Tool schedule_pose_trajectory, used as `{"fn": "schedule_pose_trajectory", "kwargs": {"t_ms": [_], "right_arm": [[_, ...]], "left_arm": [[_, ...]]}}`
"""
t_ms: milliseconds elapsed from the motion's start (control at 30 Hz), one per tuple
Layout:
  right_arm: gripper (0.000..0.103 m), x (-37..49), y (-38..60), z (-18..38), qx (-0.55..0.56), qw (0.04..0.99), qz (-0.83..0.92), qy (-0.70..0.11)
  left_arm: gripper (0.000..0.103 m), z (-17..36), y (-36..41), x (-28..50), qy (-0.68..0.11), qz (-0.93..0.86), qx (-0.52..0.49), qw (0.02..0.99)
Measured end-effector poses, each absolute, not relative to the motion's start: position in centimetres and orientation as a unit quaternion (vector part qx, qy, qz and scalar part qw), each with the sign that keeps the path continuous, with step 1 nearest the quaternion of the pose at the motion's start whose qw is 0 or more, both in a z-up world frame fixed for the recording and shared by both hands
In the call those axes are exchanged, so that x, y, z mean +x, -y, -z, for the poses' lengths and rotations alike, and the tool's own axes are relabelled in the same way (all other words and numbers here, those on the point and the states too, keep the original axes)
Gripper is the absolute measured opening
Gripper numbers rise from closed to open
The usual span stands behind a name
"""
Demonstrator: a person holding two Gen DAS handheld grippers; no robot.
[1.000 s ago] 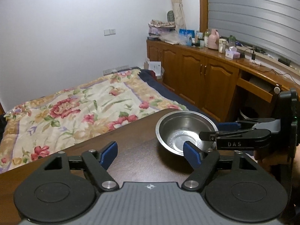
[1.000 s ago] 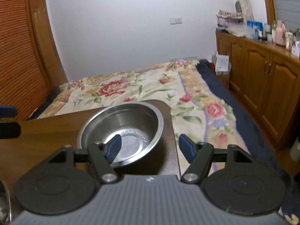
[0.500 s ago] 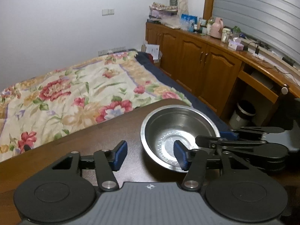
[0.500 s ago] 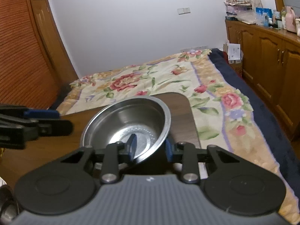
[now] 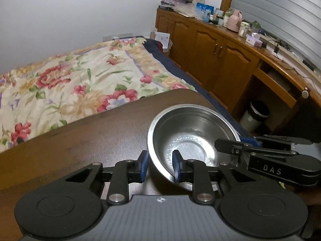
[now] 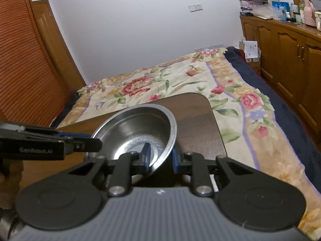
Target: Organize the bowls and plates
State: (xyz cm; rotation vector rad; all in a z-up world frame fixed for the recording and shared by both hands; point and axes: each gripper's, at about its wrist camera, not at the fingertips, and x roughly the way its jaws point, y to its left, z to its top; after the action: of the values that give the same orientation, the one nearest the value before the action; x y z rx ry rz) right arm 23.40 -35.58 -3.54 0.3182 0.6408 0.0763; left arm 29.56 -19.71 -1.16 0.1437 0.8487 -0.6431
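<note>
Closest in, the left gripper had its blue pads straddling the near rim of the steel bowl, one pad outside the wall and one inside. Its jaws had just been closing, and the rim sat right between them, pinched as far as the left wrist view showed. Over on the other side, the right gripper did the same job: one pad inside the bowl, one outside, jaws just closing in with the rim caught between them. In the right wrist view the left gripper reached in from the left edge, its tip at the bowl's rim; in the left wrist view the right gripper came in from the right, tip over the opposite rim. So the bowl was gripped from two sides at once, and it looked tilted rather than flat, above the dark wooden table near its rounded far corner.

Beyond the table edge lay a bed with a floral cover. Further right ran a line of wooden cabinets, their top crowded with bottles and boxes, and a small bin stood on the floor under the desk section. At the back, a plain white wall.
</note>
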Motion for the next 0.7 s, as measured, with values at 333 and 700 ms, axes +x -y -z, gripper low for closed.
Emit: {"fn": "schedule_pose_trajectory", "kwargs": {"t_ms": [333, 700], "right_arm": [[0.021, 22.4, 35.2, 2.4, 0.177, 0.935, -0.039, -0.306], [0.021, 20.2, 33.0, -1.5, 0.181, 0.942, -0.072, -0.273]], "left_arm": [[0.027, -1.7, 16.8, 27.7, -0.374, 0.331, 0.039, 0.866], [0.027, -5.9, 12.7, 23.3, -0.320, 0.328, 0.047, 0.888]]}}
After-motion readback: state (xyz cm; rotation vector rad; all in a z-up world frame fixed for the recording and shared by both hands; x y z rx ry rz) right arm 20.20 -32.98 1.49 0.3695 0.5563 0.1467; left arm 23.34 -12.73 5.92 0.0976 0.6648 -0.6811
